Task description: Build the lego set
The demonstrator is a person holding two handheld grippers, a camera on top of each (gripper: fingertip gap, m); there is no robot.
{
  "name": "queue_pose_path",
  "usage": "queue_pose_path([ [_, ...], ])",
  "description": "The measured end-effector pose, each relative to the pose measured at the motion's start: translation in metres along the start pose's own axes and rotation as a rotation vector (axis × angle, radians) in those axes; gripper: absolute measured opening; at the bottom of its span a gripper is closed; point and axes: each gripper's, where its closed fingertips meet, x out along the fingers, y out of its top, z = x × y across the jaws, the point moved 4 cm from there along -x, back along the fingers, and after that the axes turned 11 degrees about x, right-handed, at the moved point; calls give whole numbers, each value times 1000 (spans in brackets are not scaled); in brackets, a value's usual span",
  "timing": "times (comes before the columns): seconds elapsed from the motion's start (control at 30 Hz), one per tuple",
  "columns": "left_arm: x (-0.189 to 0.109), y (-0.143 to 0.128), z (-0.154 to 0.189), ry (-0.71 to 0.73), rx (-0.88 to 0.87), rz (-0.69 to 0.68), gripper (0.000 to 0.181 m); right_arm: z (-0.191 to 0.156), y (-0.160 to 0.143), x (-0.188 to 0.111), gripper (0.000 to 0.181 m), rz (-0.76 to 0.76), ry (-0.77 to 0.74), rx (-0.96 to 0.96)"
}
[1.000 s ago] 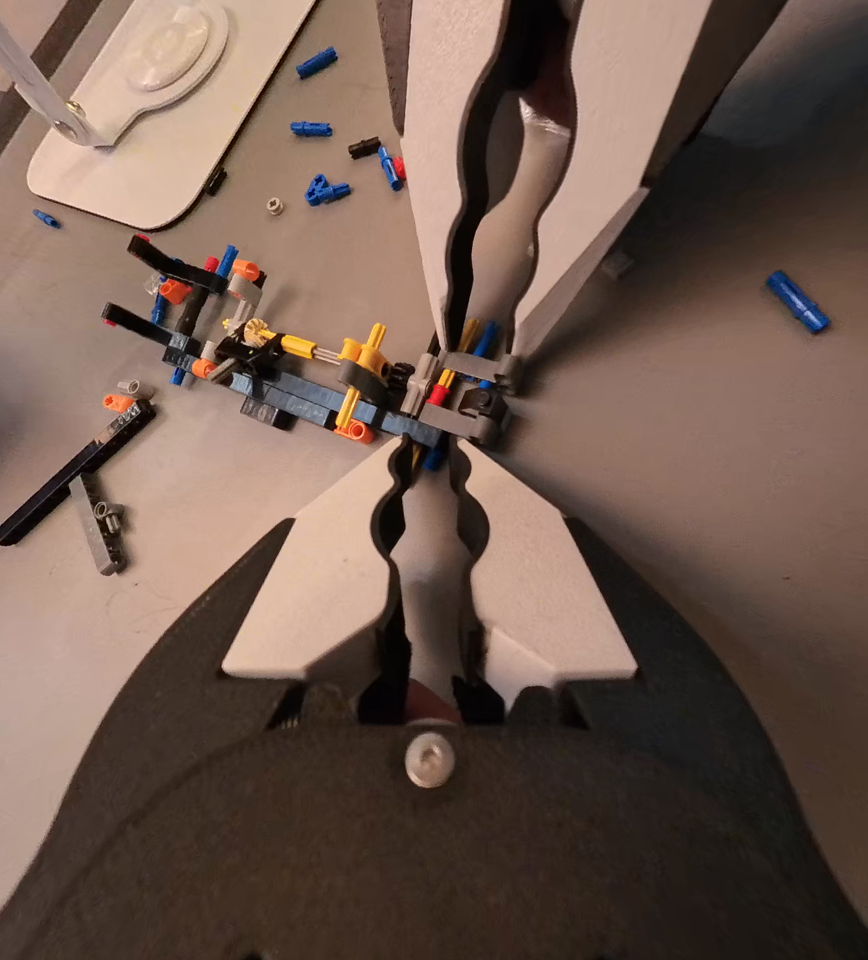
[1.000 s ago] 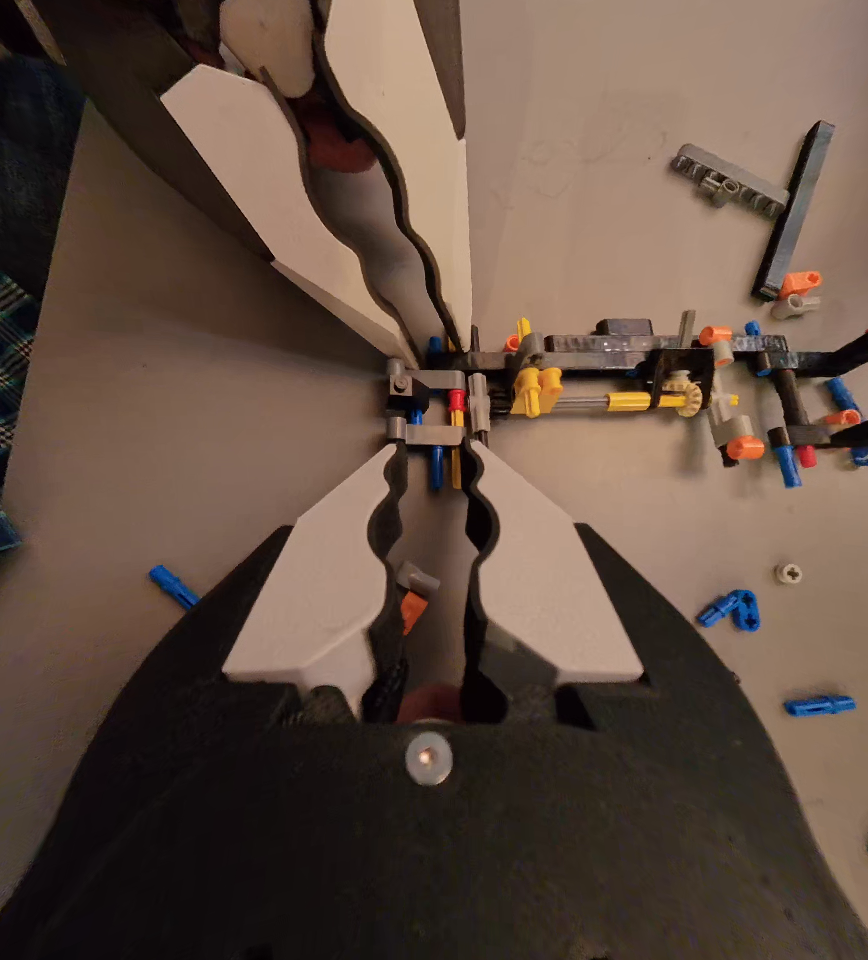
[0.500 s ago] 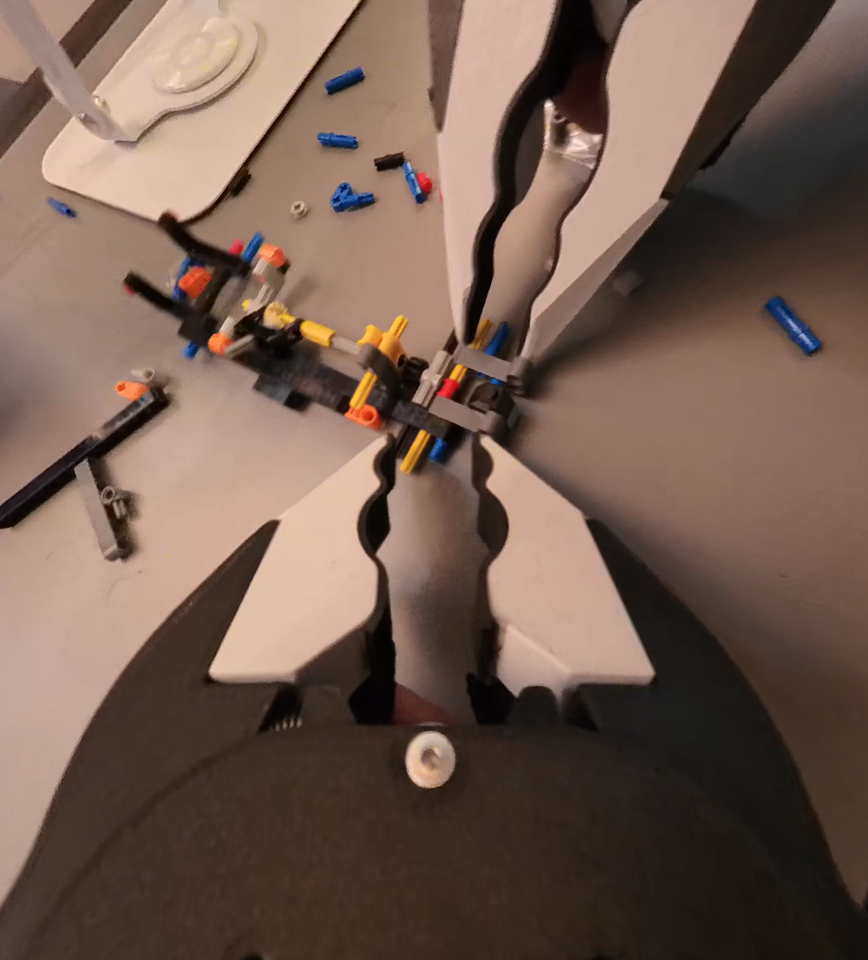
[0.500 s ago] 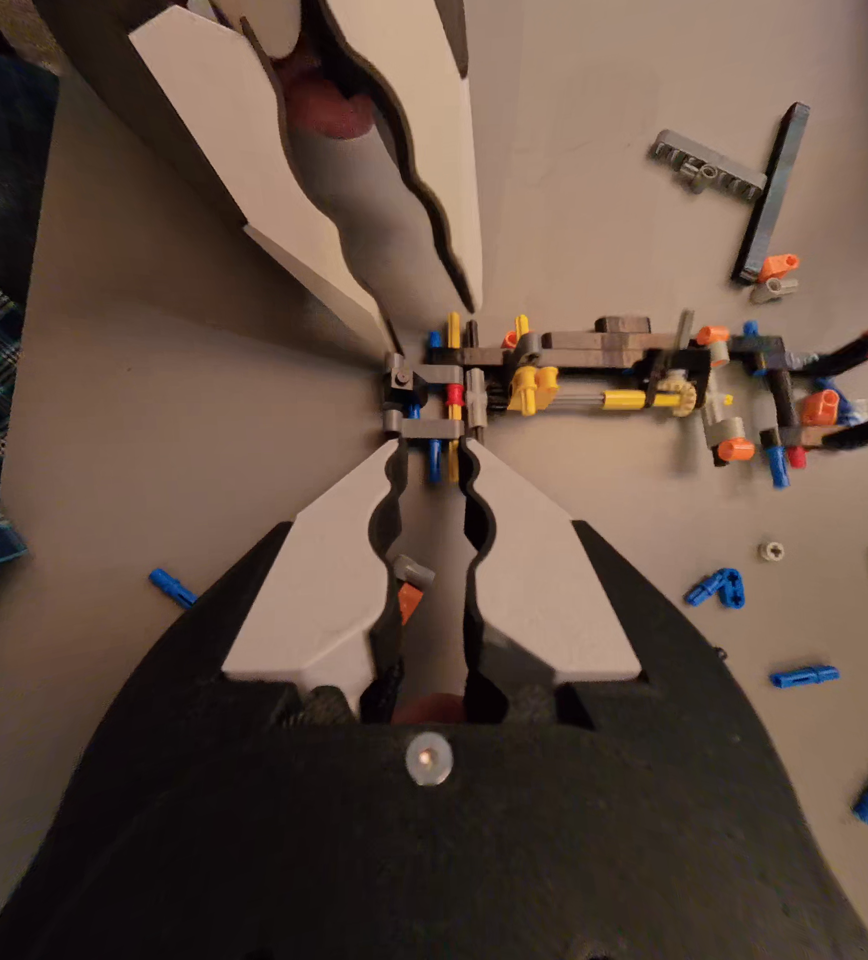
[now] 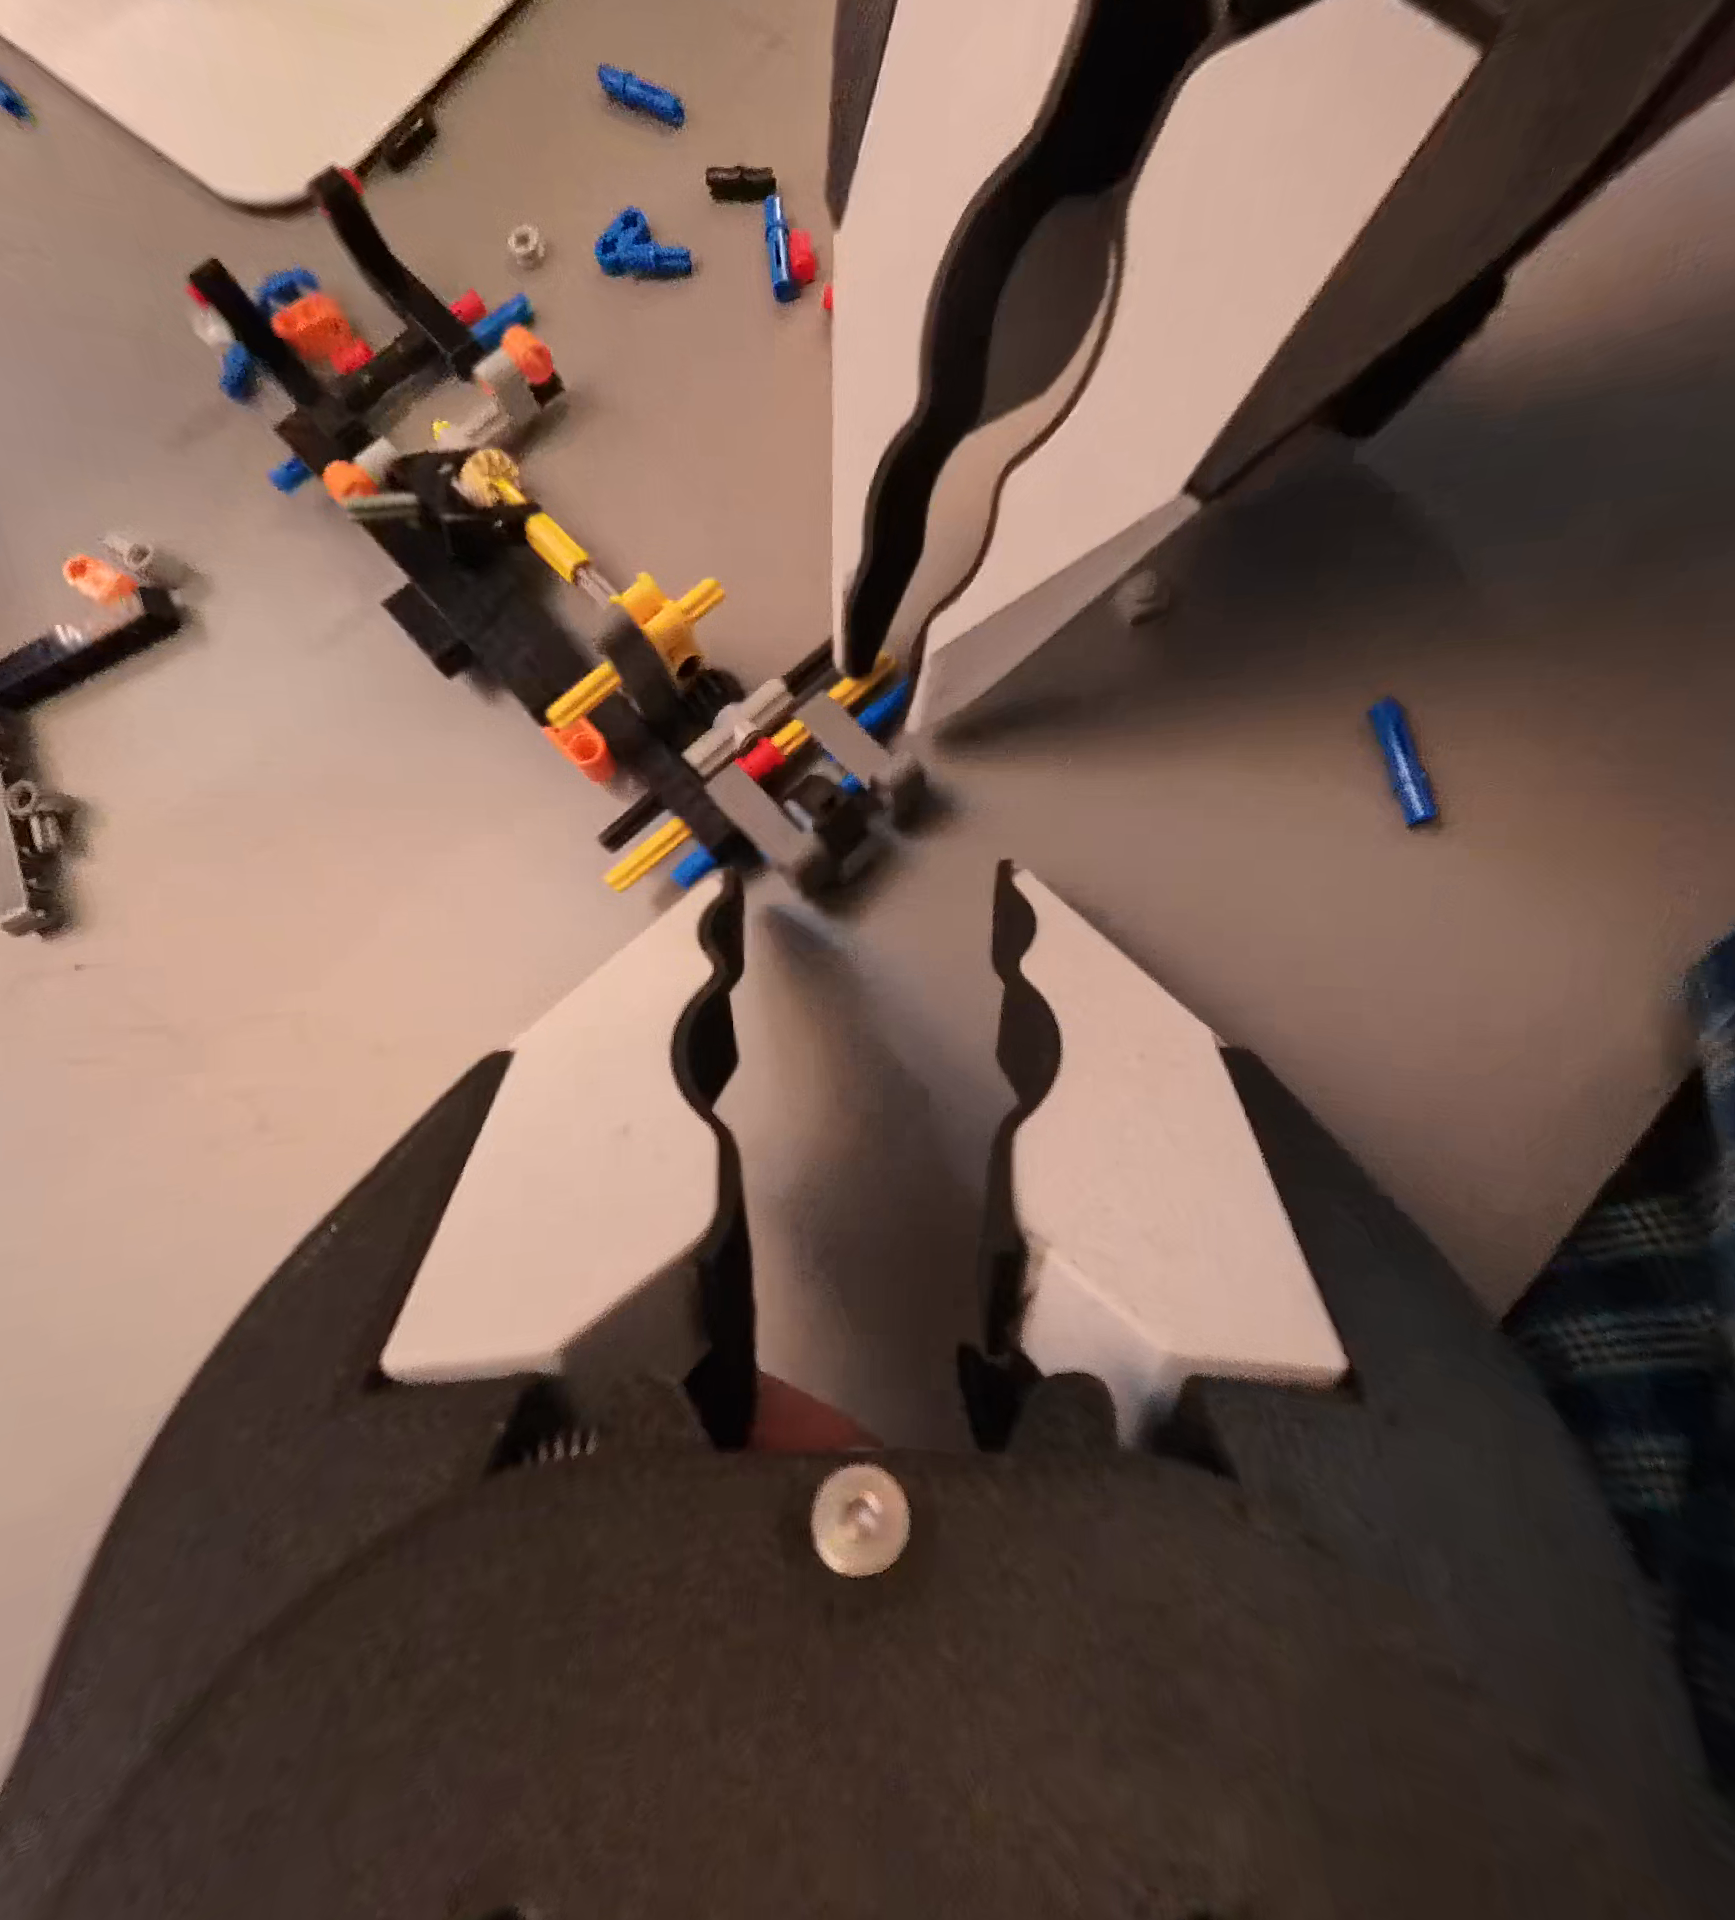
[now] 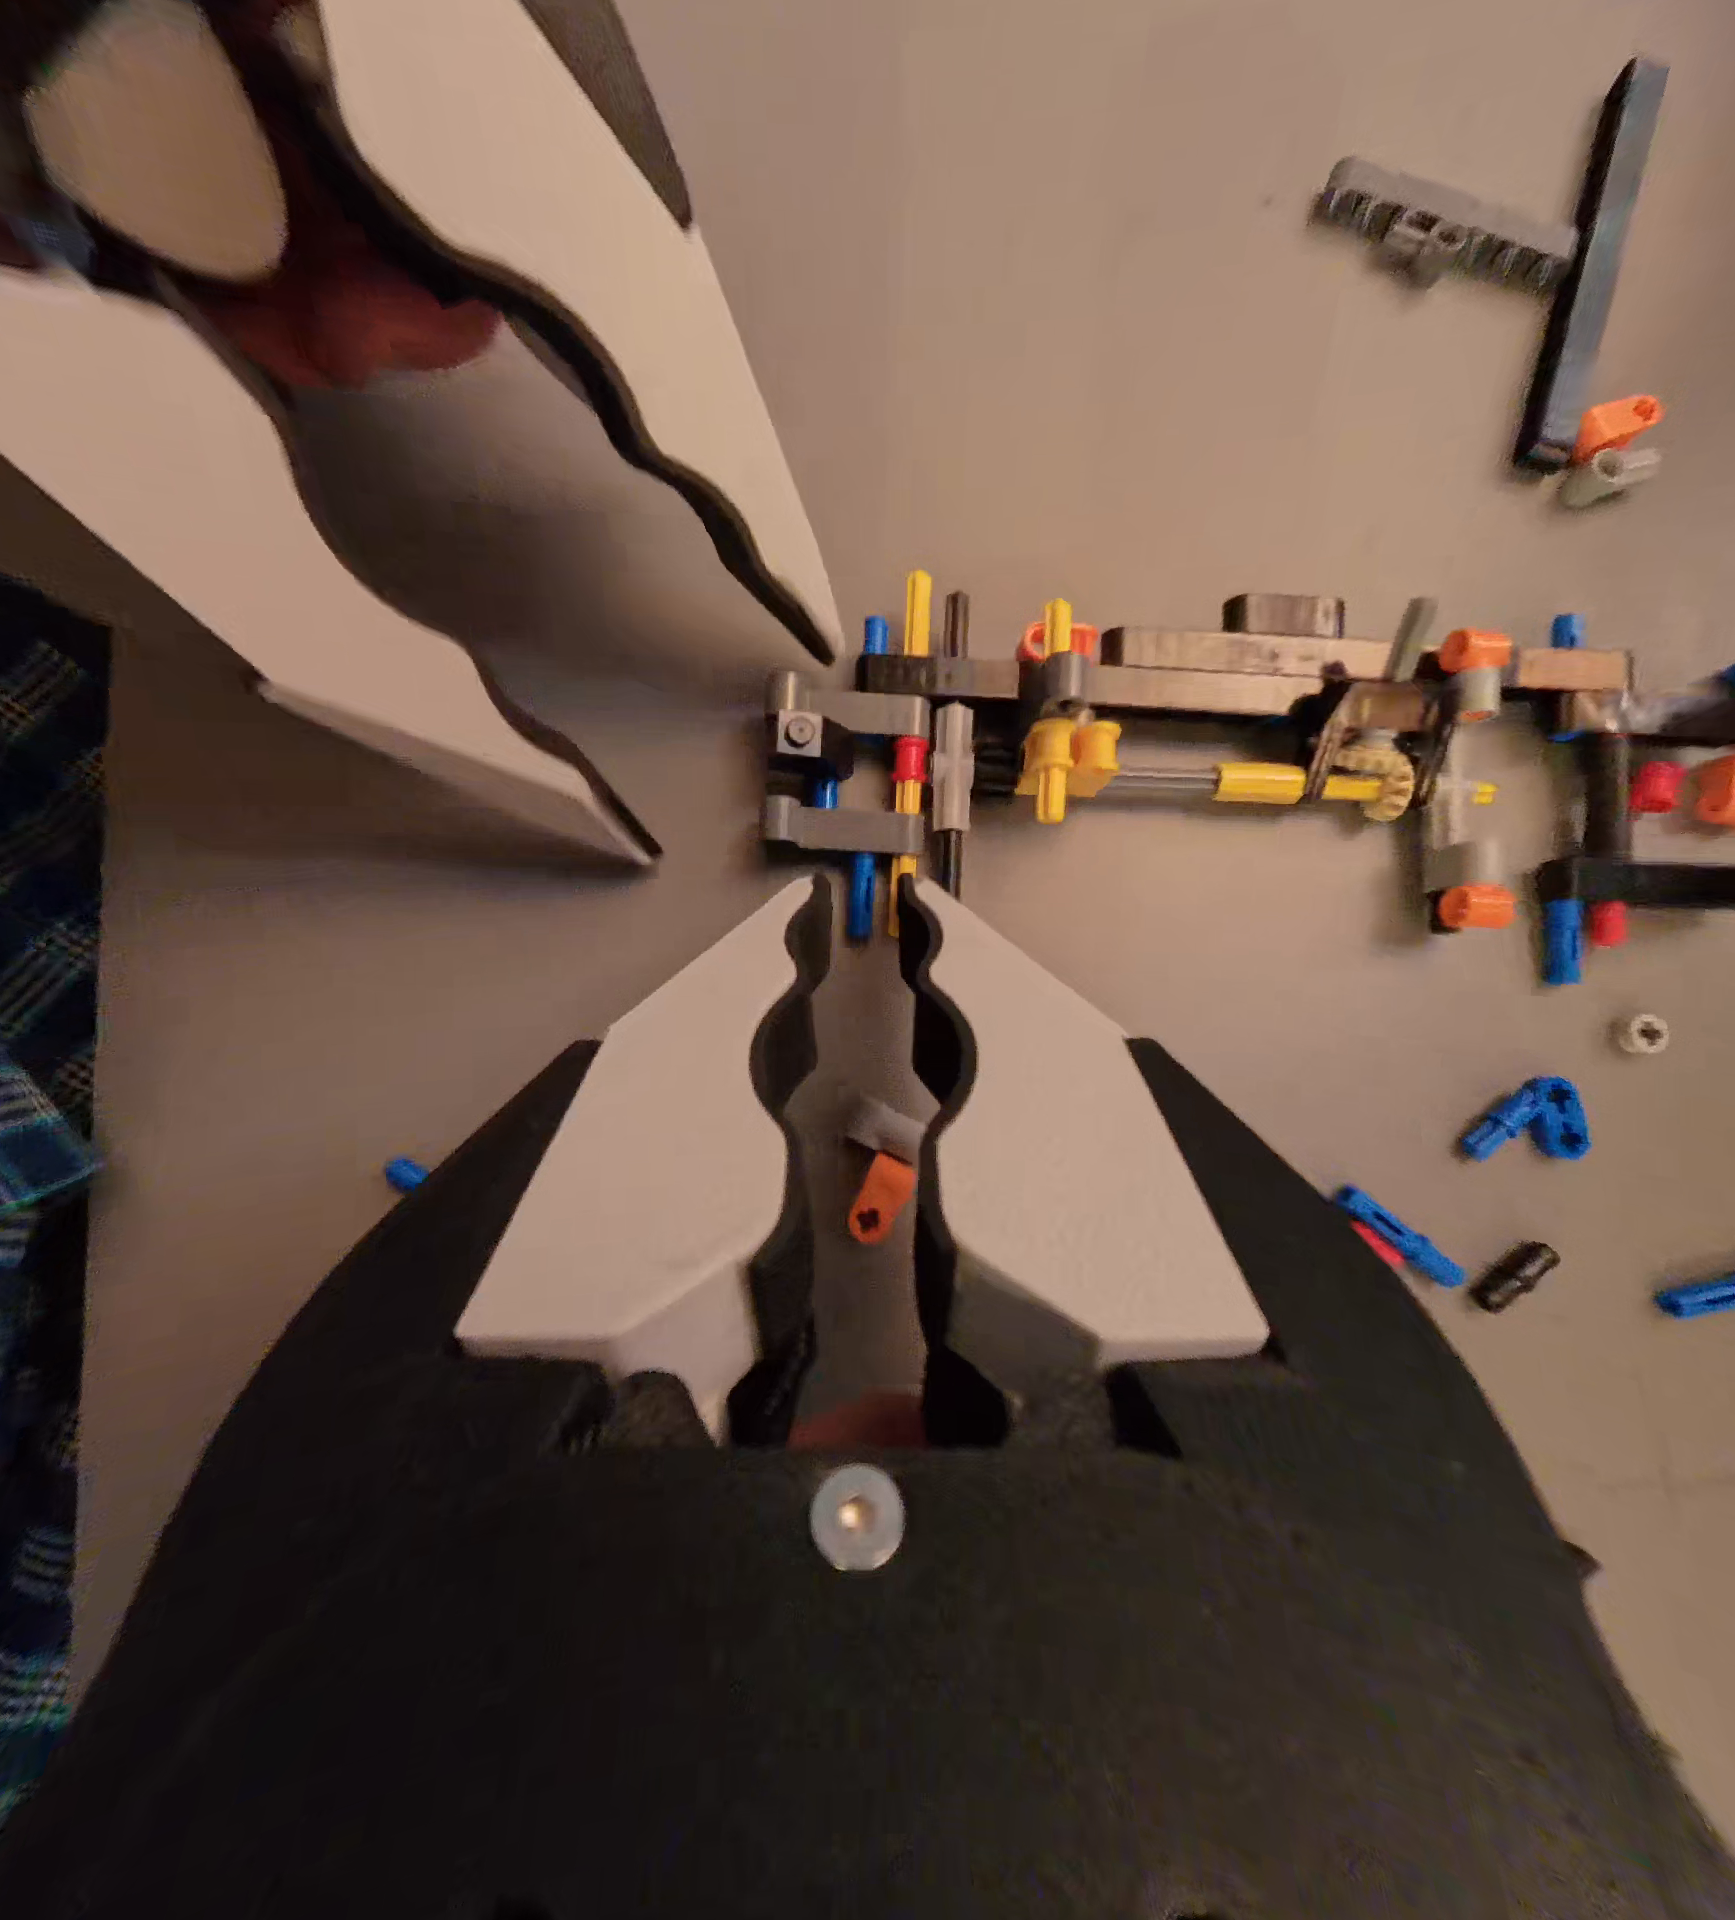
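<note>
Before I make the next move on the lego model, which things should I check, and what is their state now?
1. Left gripper open, holding nothing: ok.
2. Right gripper fingers around the blue pin and yellow axle: ok.
3. Right gripper's grip firm: cannot tell.
4. Lego model lying on the table: ok.
5. Spare blue connector free to take: ok.

One half-built lego model [image 6: 1206,717] lies here. Two claws show: the left claw [image 5: 863,883] and the right claw [image 6: 863,894]. One long black beam [image 6: 1590,270] and one grey beam [image 6: 1434,234] lie apart.
</note>
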Motion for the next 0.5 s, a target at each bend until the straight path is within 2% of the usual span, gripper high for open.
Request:
queue_pose_path([
  [0.2,2,-5,-8,95,-96,-36,54,-16,13,6,5,48,51,42],
  [0.27,-1,-8,-11,137,-123,-36,47,-15,17,2,8,57,60,31],
  [0.33,-2,-11,-13,179,-116,-43,37,-8,22,-8,13,84,57,-27],
  [0.5,1,-8,-13,195,-130,-29,34,17,34,-24,36,27,80,-302],
])
